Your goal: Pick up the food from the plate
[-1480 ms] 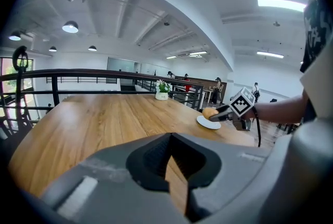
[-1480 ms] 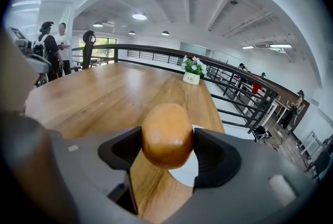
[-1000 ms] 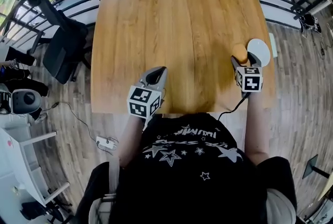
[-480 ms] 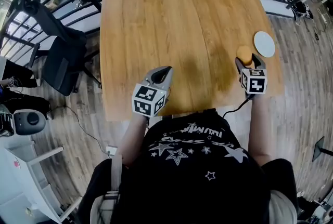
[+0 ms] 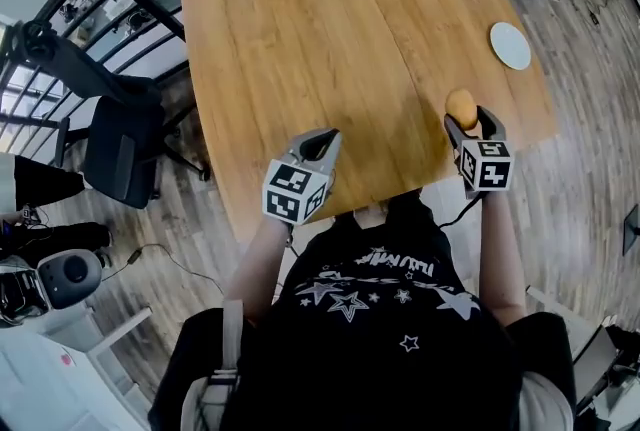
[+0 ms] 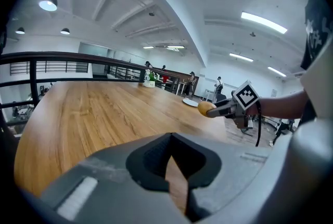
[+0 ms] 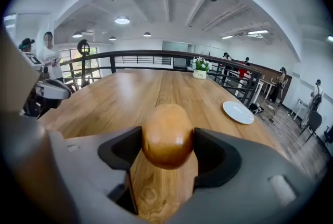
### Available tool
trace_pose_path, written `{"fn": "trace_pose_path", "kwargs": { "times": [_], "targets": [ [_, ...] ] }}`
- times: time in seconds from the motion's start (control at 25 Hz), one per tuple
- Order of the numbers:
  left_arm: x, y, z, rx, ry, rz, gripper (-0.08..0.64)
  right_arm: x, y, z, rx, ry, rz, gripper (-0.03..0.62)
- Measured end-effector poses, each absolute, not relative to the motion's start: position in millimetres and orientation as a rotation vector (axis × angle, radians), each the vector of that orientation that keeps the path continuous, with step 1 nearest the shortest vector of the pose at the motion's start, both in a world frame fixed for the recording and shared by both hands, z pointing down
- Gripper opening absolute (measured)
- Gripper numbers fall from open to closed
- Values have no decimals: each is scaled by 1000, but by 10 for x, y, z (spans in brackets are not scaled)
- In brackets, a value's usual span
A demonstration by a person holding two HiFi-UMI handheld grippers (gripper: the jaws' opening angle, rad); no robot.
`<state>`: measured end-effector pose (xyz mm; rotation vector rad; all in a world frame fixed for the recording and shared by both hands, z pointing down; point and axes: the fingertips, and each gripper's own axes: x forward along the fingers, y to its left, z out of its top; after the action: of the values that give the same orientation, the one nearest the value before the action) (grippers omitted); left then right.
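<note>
A golden-brown bread roll (image 5: 461, 106) hangs just above the wooden table (image 5: 300, 29) near its front right edge, with my right gripper (image 5: 466, 122) shut on it. In the right gripper view the roll (image 7: 167, 134) fills the gap between both jaws. The white plate (image 5: 510, 45) lies bare further back on the right, also seen as a plate (image 7: 238, 112) ahead of that gripper. My left gripper (image 5: 320, 141) hovers over the table's front edge with its jaws together and nothing in them. The left gripper view shows the roll (image 6: 206, 108) held out to the right.
A small potted plant (image 7: 200, 68) stands at the table's far edge. A black chair (image 5: 110, 149) sits left of the table. Black railings run behind the table. People stand at the left (image 7: 49, 56) and far right.
The right gripper has carried the roll away from the plate, toward the table's front edge. The left gripper has shifted a little along the front edge.
</note>
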<state>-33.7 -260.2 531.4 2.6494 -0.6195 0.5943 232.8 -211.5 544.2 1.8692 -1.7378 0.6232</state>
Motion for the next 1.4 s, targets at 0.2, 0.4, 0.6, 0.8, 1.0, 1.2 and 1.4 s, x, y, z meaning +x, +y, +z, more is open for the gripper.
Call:
{"fn": "trace_pose_path", "kwargs": {
  "times": [0.2,0.4,0.6,0.8,1.0,1.2,1.4],
  "targets": [
    [-310,-2369,5344,2664,-542,613,2,2197,-1834,5469,1900,-1755,646,316],
    [-315,-2218,5239,2677,-544,610,2,2104,-1775,5424,1927,-1786,678,316],
    [-432,-2029,5163,2701,-576,611,2,1867,-1830,5402,1892,-1871,676,316],
    [-625,-1812,5162,2673,-662,607,2,1582,-1756,5273,1872,-1976,681,316],
    [-594,-1345,5104,2674,-640,608,2,1476,-1176,5304,1862,-1990,734,316],
    [-539,-873,5082,2686,-613,621,2,1513,-599,5338,1871,-1965,750,316],
    [-502,-548,4972,2708,-613,594,2,1518,-228,5188,1884,-1972,711,314]
  ]
}}
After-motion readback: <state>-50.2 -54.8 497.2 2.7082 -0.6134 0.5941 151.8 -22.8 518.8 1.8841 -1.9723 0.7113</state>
